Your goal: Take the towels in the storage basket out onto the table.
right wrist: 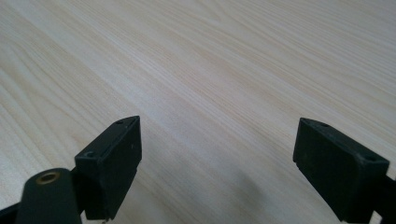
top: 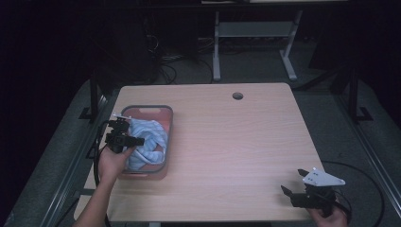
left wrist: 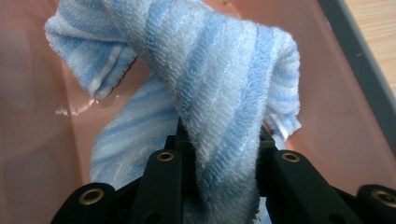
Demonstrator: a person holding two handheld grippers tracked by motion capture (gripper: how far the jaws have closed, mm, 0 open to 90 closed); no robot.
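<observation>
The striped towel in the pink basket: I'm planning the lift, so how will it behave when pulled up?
The blue striped towel looks soft and twisted, so it will probably droop from the left gripper, shut on one fold. Its terry pile should resist slipping. The pink basket looks light and might shift if the cloth snags.

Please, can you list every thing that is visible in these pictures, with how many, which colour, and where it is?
towel: 1, light blue with stripes, bunched inside the basin, one fold pinched in the left gripper.
basin: 1, pink with a grey rim, at the left edge of the table.
table: 1, light wood, with a round hole near its far edge.
metal frame: 1, pale grey, on the floor behind the table.
cables: several, dark, on the floor behind the table.
left gripper: 1, black, over the basin, jaws shut on the towel.
right gripper: 1, black with a grey plate on top, near the right front corner of the table, jaws wide apart, nothing between them.
</observation>
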